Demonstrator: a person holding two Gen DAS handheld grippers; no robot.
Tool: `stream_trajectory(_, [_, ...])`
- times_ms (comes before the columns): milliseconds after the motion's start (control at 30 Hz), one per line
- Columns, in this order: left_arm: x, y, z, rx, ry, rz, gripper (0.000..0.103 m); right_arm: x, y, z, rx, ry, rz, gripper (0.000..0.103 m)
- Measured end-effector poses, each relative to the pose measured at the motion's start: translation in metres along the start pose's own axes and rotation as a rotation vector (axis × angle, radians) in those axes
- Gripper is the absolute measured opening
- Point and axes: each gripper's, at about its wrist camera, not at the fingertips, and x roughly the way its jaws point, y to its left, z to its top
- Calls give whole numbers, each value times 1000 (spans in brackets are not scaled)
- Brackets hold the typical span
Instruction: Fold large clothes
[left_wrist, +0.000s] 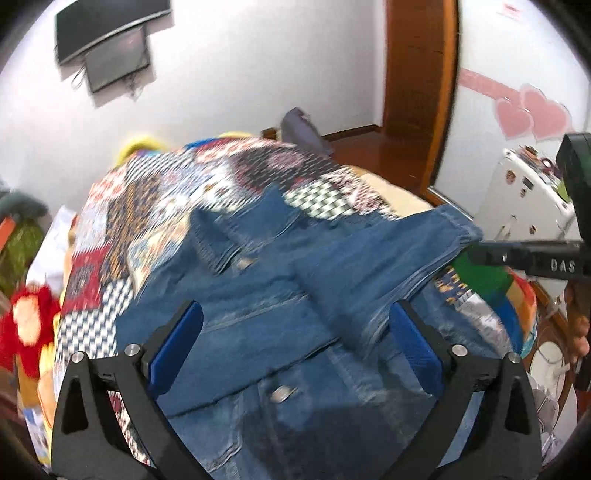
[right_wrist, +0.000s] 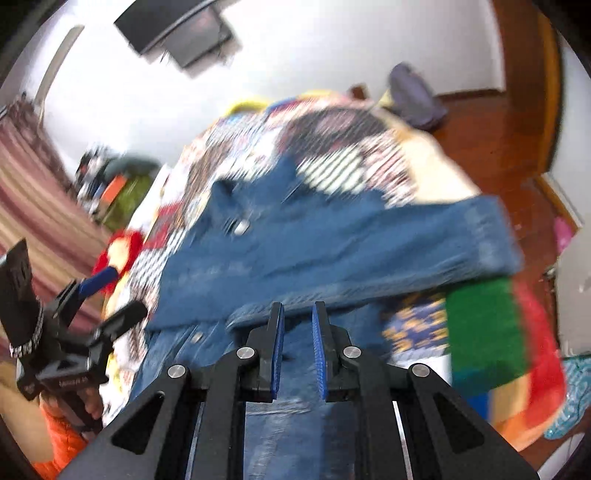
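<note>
A blue denim jacket (left_wrist: 280, 295) lies spread on a bed with a patchwork quilt (left_wrist: 155, 206). One sleeve (right_wrist: 406, 243) is folded across its front, with the cuff toward the right. My left gripper (left_wrist: 297, 332) hovers open above the jacket's middle, and no cloth is between its blue pads. It also shows at the left of the right wrist view, left gripper (right_wrist: 110, 295), held by a hand. My right gripper (right_wrist: 297, 314) is shut just above the sleeve's lower edge, and I see no cloth pinched in it. In the left wrist view the right gripper (left_wrist: 474, 254) points in from the right near the cuff.
A red and yellow stuffed toy (left_wrist: 26, 325) lies at the bed's left edge. A dark bag (left_wrist: 306, 133) sits past the far end. White drawers (left_wrist: 524, 199) stand at the right, a wooden door frame (left_wrist: 417, 92) behind, and a green and red blanket (right_wrist: 491, 325) at the right.
</note>
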Motion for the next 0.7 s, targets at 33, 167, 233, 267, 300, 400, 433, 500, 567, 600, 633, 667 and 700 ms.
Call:
stream_trajectory(33, [2,-7,5,16,-1,-12,102,-7,-7,4,8,-25,-26,11])
stream_trajectory(167, [20,-45,26,104,16,-82,102,-31,-43,10,44,-89,-132,11])
stream_trajectory(233, [34,-62,34,145,36,-104,102,-37,-60,10,79,-100,-158,11])
stream_trajectory(267, [44,-73,37,169,51,-118,102,-41,-69,9,98,-103,-164,11])
stream_trajectory(300, [54,-83,39,187,69,-134,102,-44,-78,7,122,-106,-168,11])
stream_trajectory(400, [90,-108,43,219,158,-190,102,-51,-99,2,164,-110,-186,11])
stream_trajectory(433, [97,-114,43,224,179,-195,102,-52,-104,0,176,-110,-192,11])
stream_trajectory(500, [122,-128,41,239,244,-211,102,-54,-116,-5,204,-108,-197,11])
stream_trajectory(567, [139,-139,39,257,280,-226,102,-51,-121,-8,219,-100,-198,11])
stream_trajectory(600, [148,-145,38,266,295,-229,102,-50,-125,-11,227,-93,-201,11])
stream_trajectory(633, [154,-148,37,271,302,-229,102,-47,-126,-12,233,-88,-205,11])
stream_trajectory(667, [164,-153,37,282,312,-225,102,-45,-128,-14,237,-81,-210,11])
stream_trajectory(700, [170,-157,36,290,316,-214,100,-42,-131,-16,241,-71,-215,11])
